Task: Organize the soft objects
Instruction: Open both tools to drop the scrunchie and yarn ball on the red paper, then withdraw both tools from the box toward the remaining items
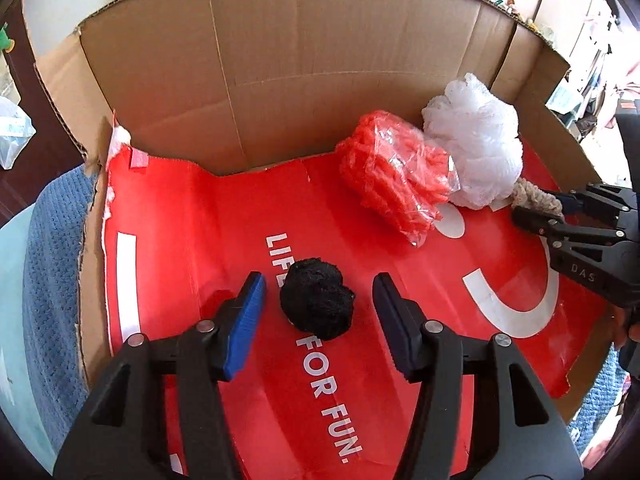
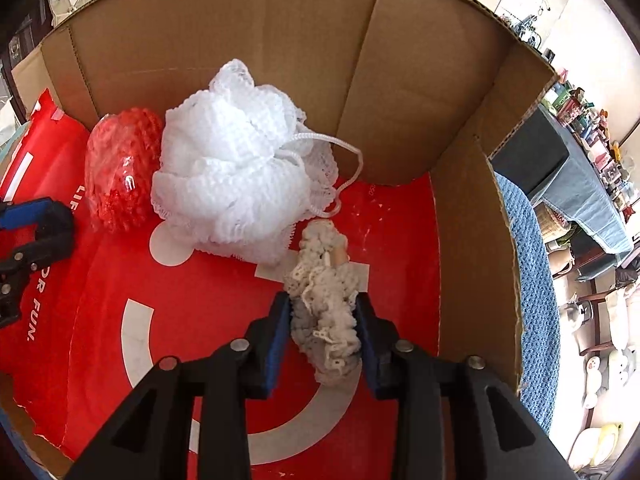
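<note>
Two grippers: black pompom (image 1: 317, 305) between left gripper (image 1: 319, 303) open jaws, cream yarn (image 2: 324, 312) clamped in right gripper (image 2: 323, 334).

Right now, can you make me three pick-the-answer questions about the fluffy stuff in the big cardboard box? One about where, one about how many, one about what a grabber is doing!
1. Where is the white mesh bath puff?
A. beside the bagged red yarn bundle
B. outside the cardboard box
C. under the black fuzzy ball

2. How many soft things are in the box?
A. two
B. four
C. six

3. What is the right gripper doing?
A. hanging open
B. squeezing the cream woolly bundle
C. holding the puff

Answers: 1 A, the puff and red bundle touch by the back wall. 2 B, red, white, black and cream. 3 B, both jaws press the bundle's sides, while the left gripper is open around the black ball.
</note>
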The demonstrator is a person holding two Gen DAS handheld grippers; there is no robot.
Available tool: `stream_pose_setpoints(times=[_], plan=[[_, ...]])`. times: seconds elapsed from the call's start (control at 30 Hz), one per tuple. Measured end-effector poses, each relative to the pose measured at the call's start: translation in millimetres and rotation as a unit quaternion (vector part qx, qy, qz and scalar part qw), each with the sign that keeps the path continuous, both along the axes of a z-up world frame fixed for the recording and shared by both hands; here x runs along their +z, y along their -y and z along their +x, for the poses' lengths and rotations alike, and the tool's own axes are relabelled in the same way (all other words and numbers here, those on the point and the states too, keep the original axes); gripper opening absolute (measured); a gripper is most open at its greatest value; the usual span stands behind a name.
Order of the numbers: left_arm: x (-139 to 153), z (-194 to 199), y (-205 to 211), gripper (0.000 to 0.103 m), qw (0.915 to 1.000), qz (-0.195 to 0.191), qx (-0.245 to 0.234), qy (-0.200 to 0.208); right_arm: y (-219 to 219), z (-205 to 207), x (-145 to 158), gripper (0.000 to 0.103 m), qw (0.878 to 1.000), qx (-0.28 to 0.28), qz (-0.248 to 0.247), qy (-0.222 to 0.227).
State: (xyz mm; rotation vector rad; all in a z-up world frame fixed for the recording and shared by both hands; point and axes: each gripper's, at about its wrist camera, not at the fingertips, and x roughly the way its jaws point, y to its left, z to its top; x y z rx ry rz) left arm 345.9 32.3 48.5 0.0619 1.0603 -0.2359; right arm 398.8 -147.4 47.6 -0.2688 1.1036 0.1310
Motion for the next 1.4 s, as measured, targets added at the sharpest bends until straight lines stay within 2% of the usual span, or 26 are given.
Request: stream_pose_setpoints(times=[0.13,0.37,0.47,0.53,0.77,0.83,1.0,1.13,1.4], plan=[[3.9,-1.7,2.0,0.055,1.0,-0.005,0.0,0.003,-5.1,-3.4,3.6,0.045,1.0,0.006,0.0,0.003],[11.0,-9.2,3.3,0.061,0.9998,-0.013,0.0,0.013,-8.9,-11.2,14.7,0.049,1.0,0.012,-0.007,0.02],[17.5,-15.7,4.1,0.068,0.9996,-0.021,0.002,0.021,-8.4,-15.9,21.8,0.054,1.0,0.013,-0.003,0.027],[22.7,-21.1,3.9,0.07,0.9992,-0.029,0.003,0.028,-5.7,-21.2,28.1,0.063,0.999,0.01,-0.004,0.042],[45.6,-51.6,4.0,0.075,0.9965,-0.053,0.002,0.064,-6.7,-47.2,55.6,0.066,0.997,0.01,0.016,0.077],[53.8,-60.1,0.1,0.078,0.995,-0.058,0.007,0.081,-5.6,-61.0,67.4,0.073,0.995,0.012,0.024,0.096],[76.5,-98.1,-6.7,0.083,0.988,-0.065,0.014,0.139,-4.6,-104.9,94.2,0.079,0.988,0.018,0.041,0.149],[96.4,-135.3,-10.3,0.087,0.9788,-0.089,0.023,0.183,1.6,-141.6,115.1,0.085,0.98,0.024,0.058,0.191],[111.0,-208.1,-4.5,0.091,0.9606,-0.097,0.03,0.259,6.3,-230.5,139.2,0.098,0.957,0.033,0.079,0.276]])
